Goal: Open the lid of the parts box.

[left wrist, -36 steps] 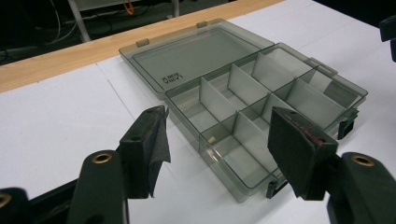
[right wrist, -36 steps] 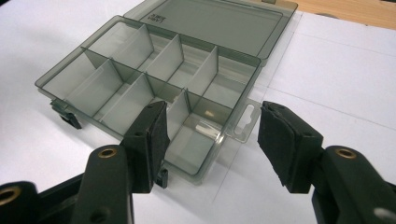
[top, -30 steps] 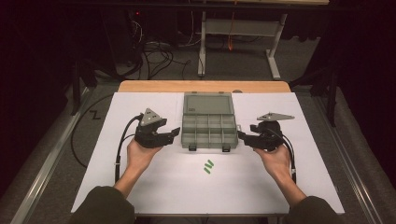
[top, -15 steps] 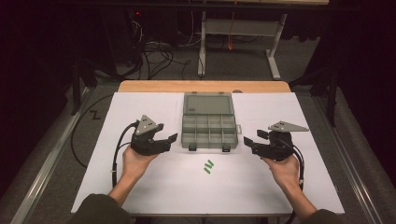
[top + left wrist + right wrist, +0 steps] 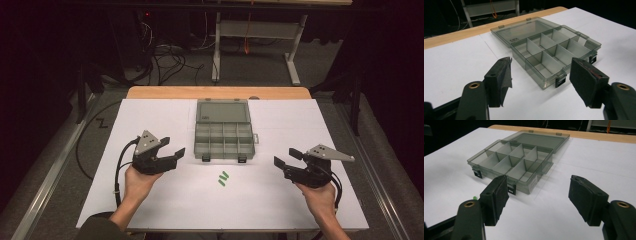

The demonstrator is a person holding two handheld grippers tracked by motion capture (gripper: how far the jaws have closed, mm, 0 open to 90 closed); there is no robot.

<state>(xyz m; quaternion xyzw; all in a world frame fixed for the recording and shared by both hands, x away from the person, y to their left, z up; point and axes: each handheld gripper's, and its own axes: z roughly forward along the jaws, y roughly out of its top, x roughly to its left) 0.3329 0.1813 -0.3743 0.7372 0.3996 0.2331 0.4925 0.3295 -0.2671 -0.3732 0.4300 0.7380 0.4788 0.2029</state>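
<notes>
Flanking the open organizer box (image 5: 223, 132), both grippers gape empty.

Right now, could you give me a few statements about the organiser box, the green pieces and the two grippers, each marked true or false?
1. The grey translucent plastic organiser box lies open, its lid flat behind it. True.
2. The small green pieces sit in one of the compartments. False: they lie on the white table surface in front of the box.
3. The left gripper has its fingers apart and holds nothing. True.
4. The right gripper is shut on the box's latch. False: it is open and apart from the box.
5. The compartments that show look empty. True.
</notes>
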